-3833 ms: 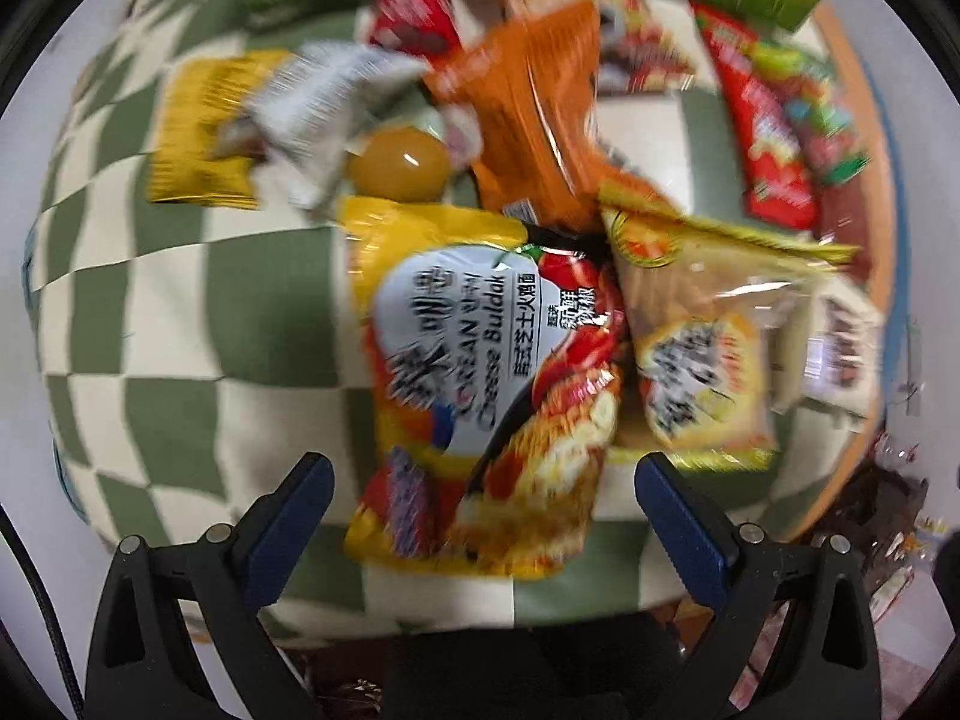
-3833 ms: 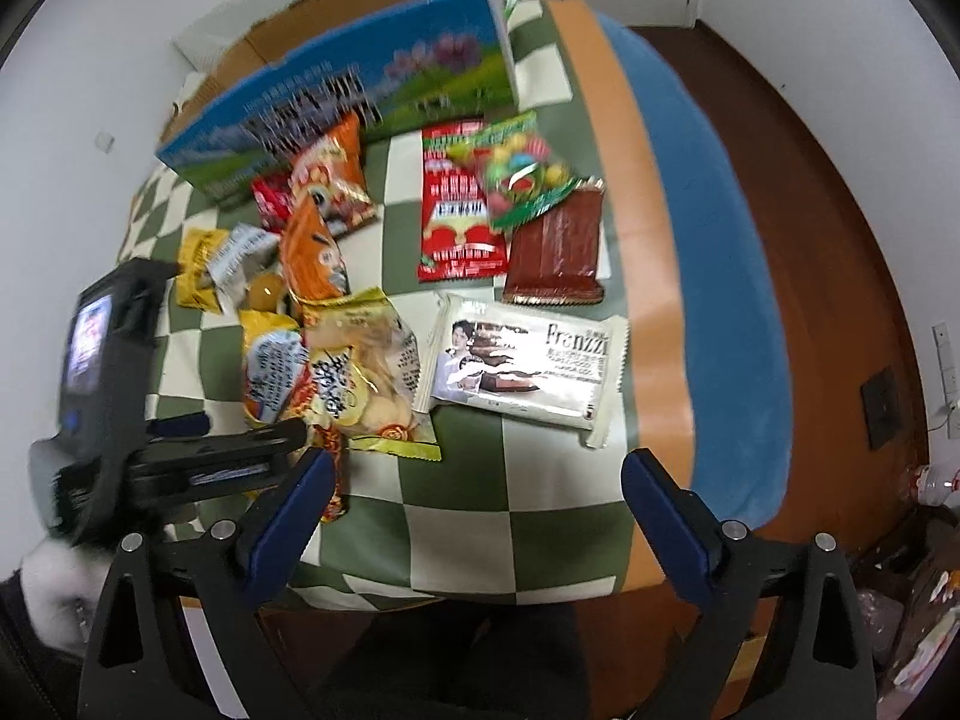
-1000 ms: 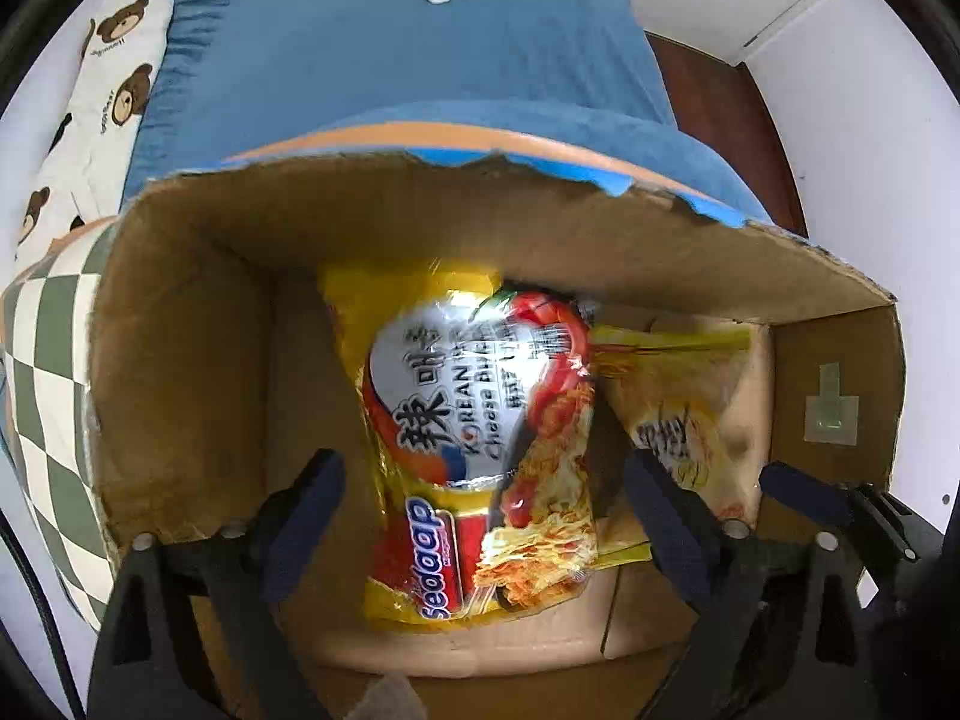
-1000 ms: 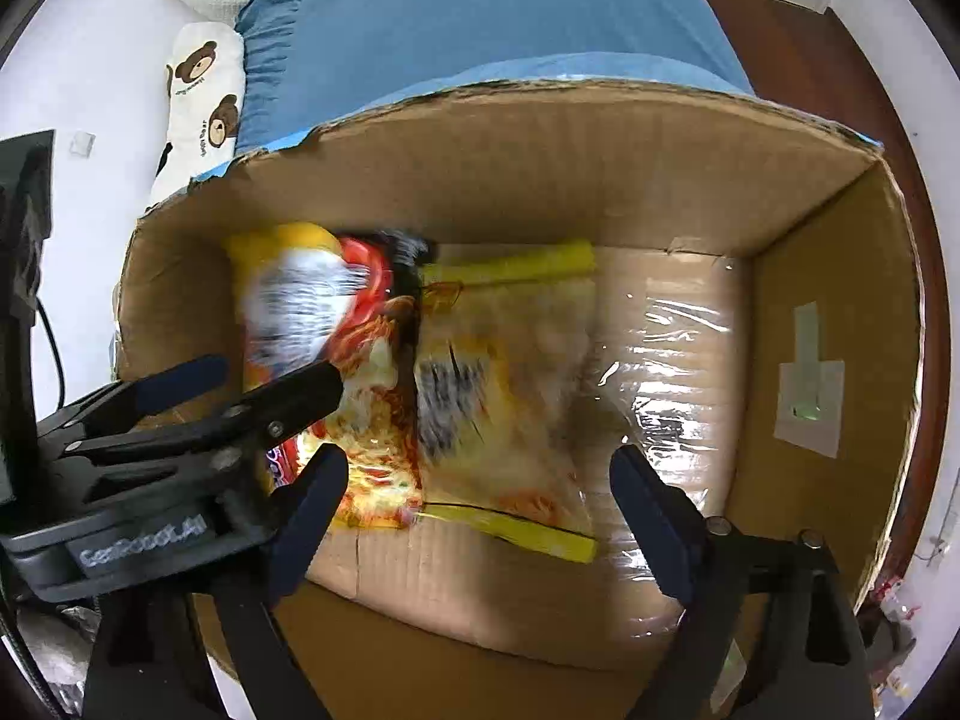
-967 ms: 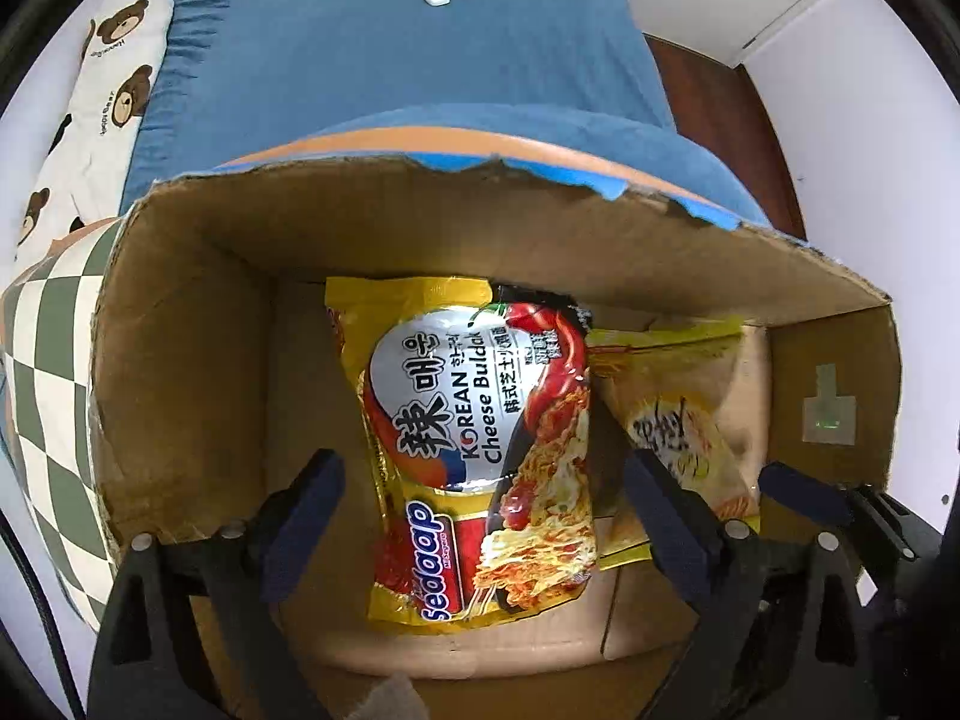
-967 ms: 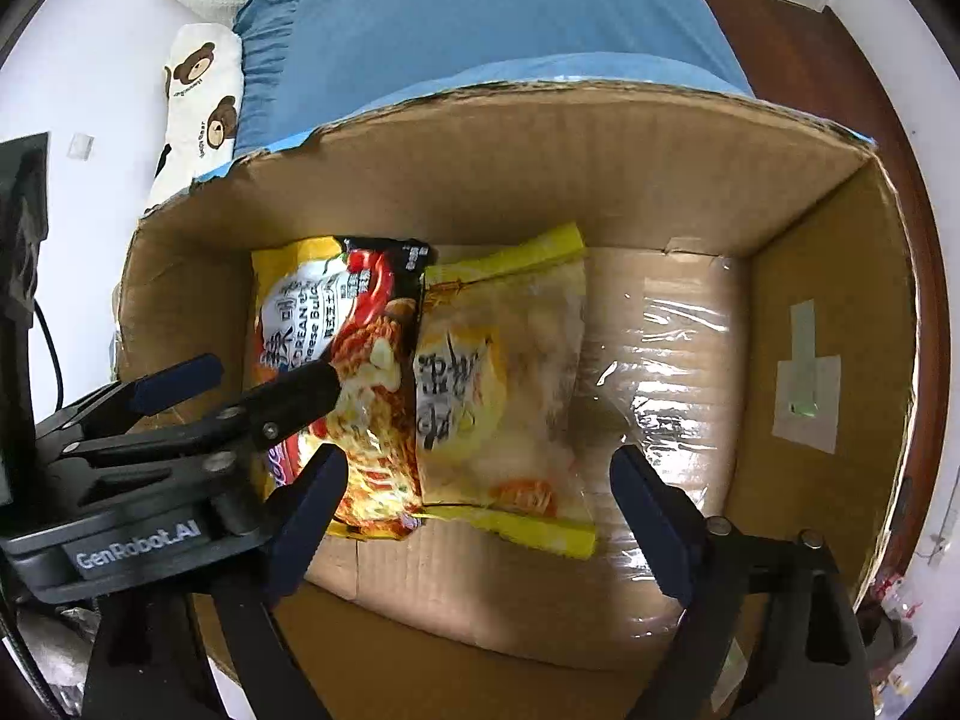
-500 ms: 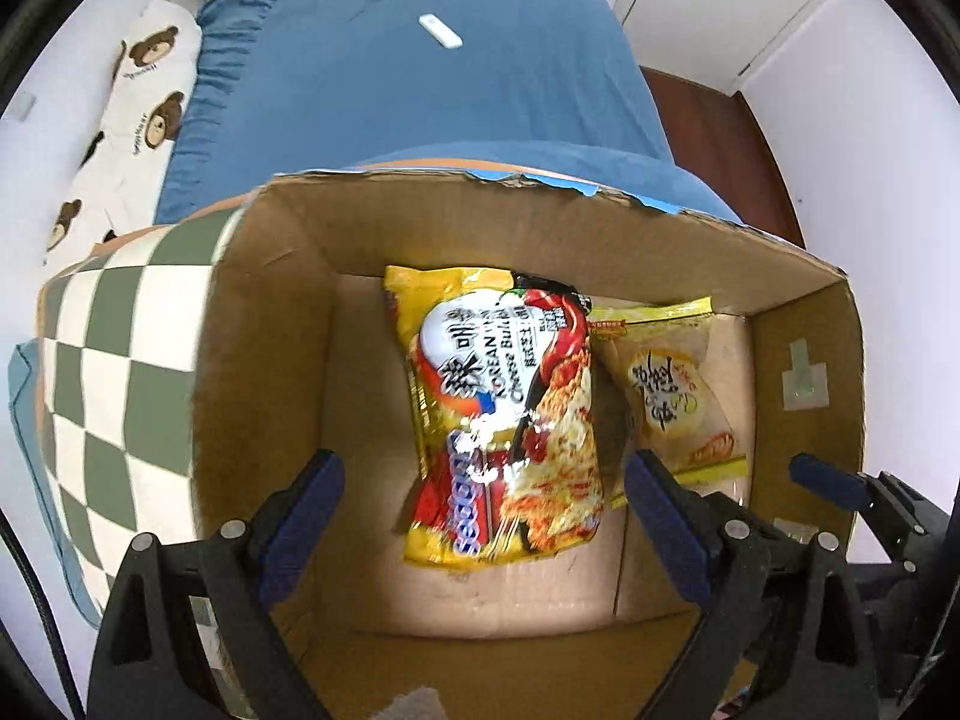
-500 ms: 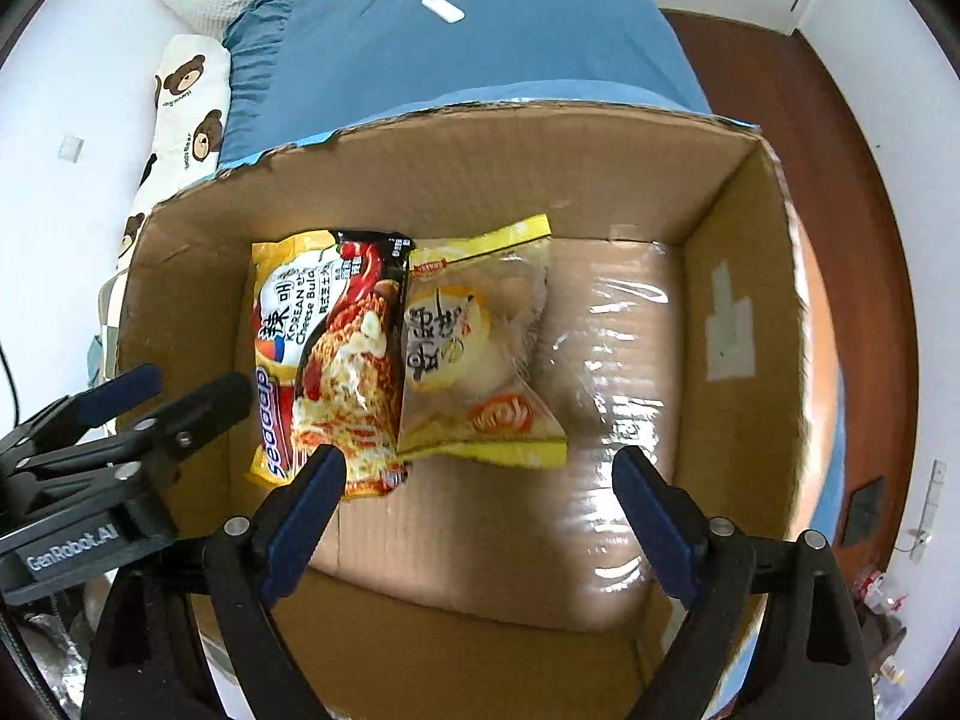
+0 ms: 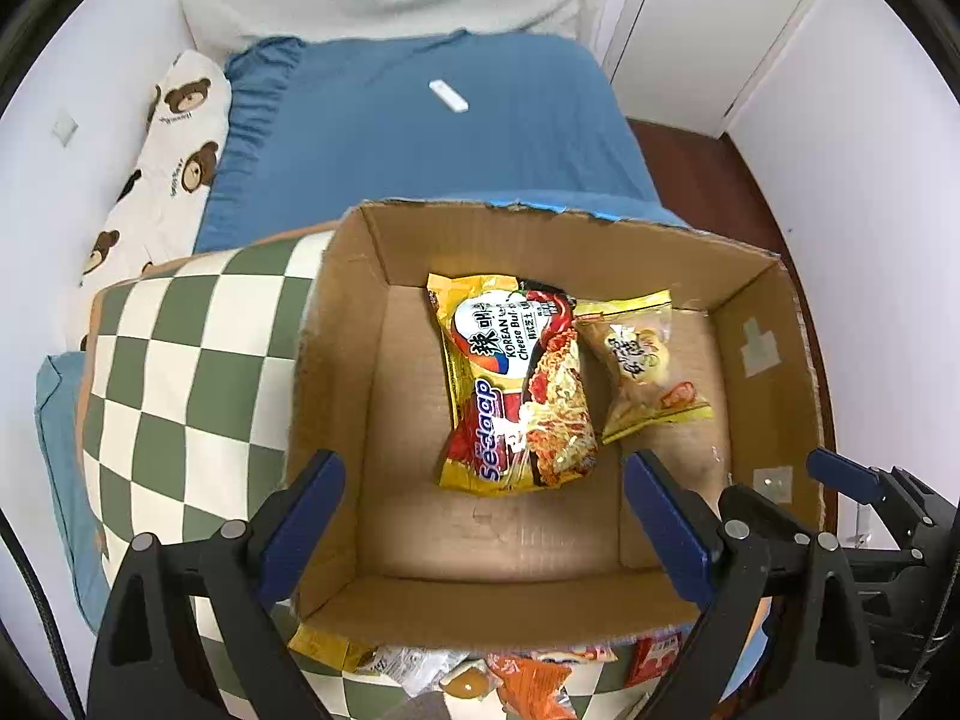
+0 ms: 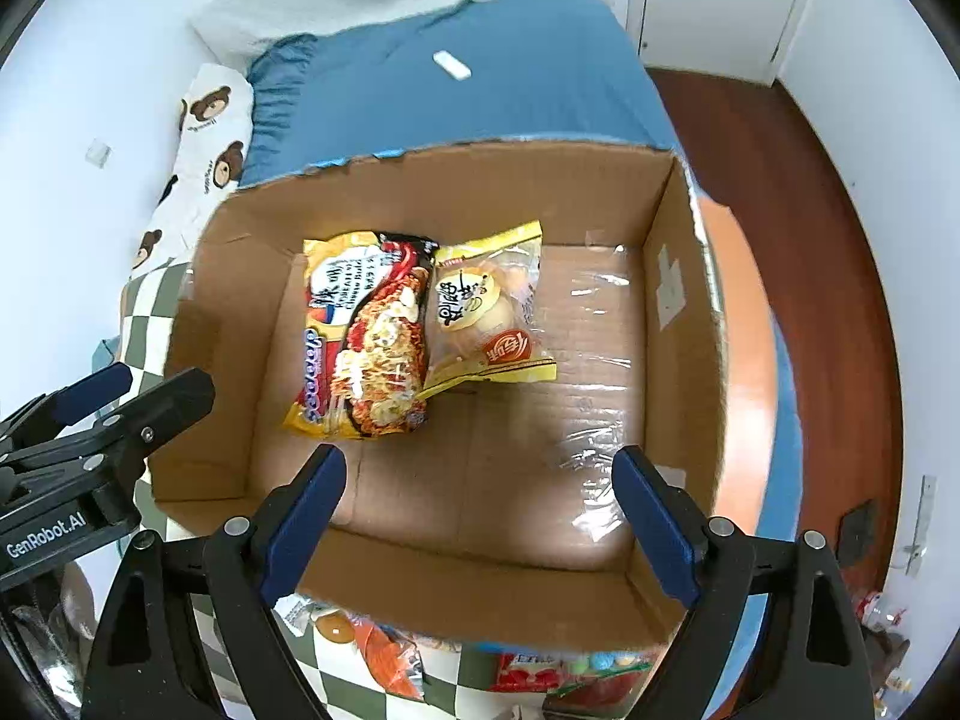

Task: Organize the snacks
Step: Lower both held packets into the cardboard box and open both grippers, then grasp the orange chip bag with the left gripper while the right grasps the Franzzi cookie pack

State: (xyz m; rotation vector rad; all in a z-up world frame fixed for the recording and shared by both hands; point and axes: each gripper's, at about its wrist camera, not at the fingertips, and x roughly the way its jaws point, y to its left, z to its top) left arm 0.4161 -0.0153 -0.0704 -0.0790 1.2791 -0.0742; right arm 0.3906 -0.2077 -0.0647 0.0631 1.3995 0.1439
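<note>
An open cardboard box (image 9: 336, 396) (image 10: 684, 324) stands on the checkered cloth. Inside lie a yellow Sedaap noodle packet (image 9: 516, 384) (image 10: 366, 348) and, to its right, a clear yellow-edged bun packet (image 9: 642, 366) (image 10: 486, 312). My left gripper (image 9: 483, 516) is open and empty, above the box's near wall. My right gripper (image 10: 480, 510) is open and empty, also above the near side of the box. The left gripper also shows at the left of the right wrist view (image 10: 114, 414).
Several loose snacks lie on the green-and-white checkered cloth (image 9: 174, 360) in front of the box: an orange packet (image 9: 528, 684) (image 10: 384, 660) and a red packet (image 10: 528, 666). Behind the box is a blue bed (image 9: 420, 138) with a bear pillow (image 9: 162, 162).
Both grippers have let the two packets drop into the box, then pulled up and back. The box looks smaller now and the snacks in front of it show.
</note>
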